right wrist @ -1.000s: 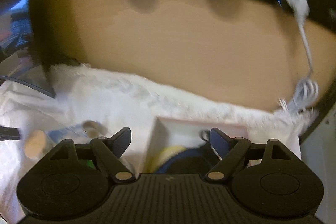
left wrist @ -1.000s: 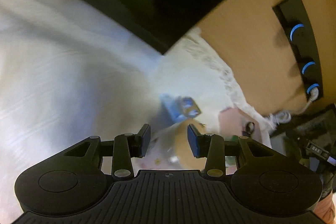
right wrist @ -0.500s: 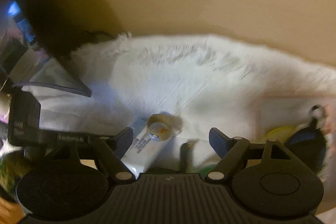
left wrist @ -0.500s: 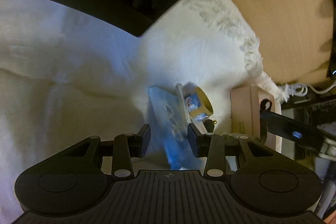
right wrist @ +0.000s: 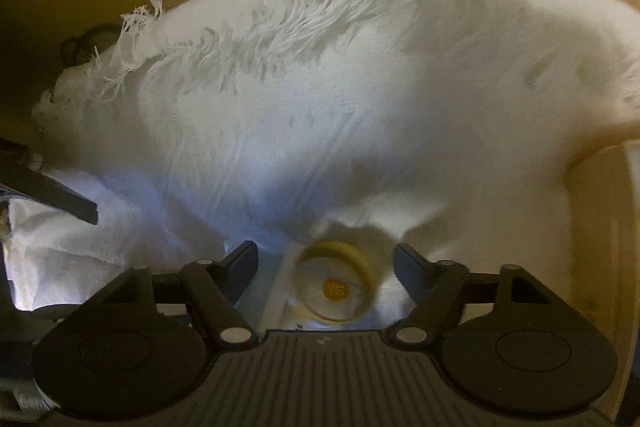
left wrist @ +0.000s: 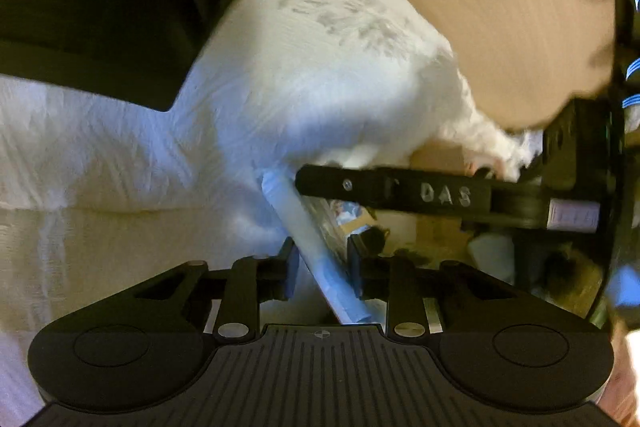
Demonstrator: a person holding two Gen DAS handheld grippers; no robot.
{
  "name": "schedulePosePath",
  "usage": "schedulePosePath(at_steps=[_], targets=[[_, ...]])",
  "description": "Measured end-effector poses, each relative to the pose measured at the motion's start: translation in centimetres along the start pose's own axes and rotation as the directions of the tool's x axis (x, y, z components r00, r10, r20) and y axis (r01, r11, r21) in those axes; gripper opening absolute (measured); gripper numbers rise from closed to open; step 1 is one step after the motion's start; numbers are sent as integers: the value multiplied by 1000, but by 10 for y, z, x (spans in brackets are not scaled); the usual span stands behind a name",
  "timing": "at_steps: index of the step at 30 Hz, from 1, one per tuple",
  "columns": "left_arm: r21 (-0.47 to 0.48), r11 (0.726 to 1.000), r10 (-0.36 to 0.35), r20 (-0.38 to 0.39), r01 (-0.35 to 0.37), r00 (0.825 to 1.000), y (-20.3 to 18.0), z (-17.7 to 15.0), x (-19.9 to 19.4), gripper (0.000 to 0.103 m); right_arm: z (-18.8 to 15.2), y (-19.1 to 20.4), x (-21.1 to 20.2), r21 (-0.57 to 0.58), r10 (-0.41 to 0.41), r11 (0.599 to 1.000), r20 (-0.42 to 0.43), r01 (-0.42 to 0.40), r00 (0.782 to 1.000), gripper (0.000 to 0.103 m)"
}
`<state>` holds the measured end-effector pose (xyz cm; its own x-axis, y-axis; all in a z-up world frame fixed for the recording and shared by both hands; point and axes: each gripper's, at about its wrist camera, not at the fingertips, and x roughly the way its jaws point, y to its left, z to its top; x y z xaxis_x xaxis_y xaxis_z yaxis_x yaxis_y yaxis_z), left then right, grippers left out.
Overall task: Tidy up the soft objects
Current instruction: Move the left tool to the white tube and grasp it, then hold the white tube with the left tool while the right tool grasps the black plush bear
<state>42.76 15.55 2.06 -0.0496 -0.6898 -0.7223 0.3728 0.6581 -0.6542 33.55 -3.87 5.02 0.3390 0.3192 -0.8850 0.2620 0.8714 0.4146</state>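
Two grippers have closed in on the same soft pouch [left wrist: 316, 247], a pale blue-white packet lying on the white fringed cloth [right wrist: 320, 115]. A second ago the left gripper [left wrist: 322, 265] looked across blurred cloth with the pouch well ahead of it; now the pouch's flat edge runs diagonally between its fingers [left wrist: 290, 267]. The gap has narrowed since then, but I cannot tell whether the pads actually press the packet or only stand just beside it.

The right gripper [right wrist: 324, 265] has swung down from the wall and the open box. Its fingers [right wrist: 240, 267] are spread wide on either side of the pouch's round yellow-rimmed cap [right wrist: 334, 283], touching nothing. From the left wrist view one right finger reaches across just beyond the pouch, so the two tools are now close together.

The box [right wrist: 596, 227] sits at the right edge of the cloth, beside the pouch. Judging by this, the pickup is only beginning and the pouch is not yet lifted; with both tools crowding one limp packet, a clash or a slipping grip seems the main risk.
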Motion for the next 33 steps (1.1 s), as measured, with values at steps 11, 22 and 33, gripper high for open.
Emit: schedulePosePath(at_steps=[11,22,33], targets=[[102,989,104,0,-104,995,-44,8,4,29,-7,-8,-65,-143,-28,989,114,45,993,1],[240,931,284,-10,-274,959,-103,-8,31,29,-23,-57,-134,-82,33,997,261,-12,965,3],[204,920,297,195,-335,935,-127,-59,2,22,-115,-68,-191,-289,50,955,399,73,915,13]])
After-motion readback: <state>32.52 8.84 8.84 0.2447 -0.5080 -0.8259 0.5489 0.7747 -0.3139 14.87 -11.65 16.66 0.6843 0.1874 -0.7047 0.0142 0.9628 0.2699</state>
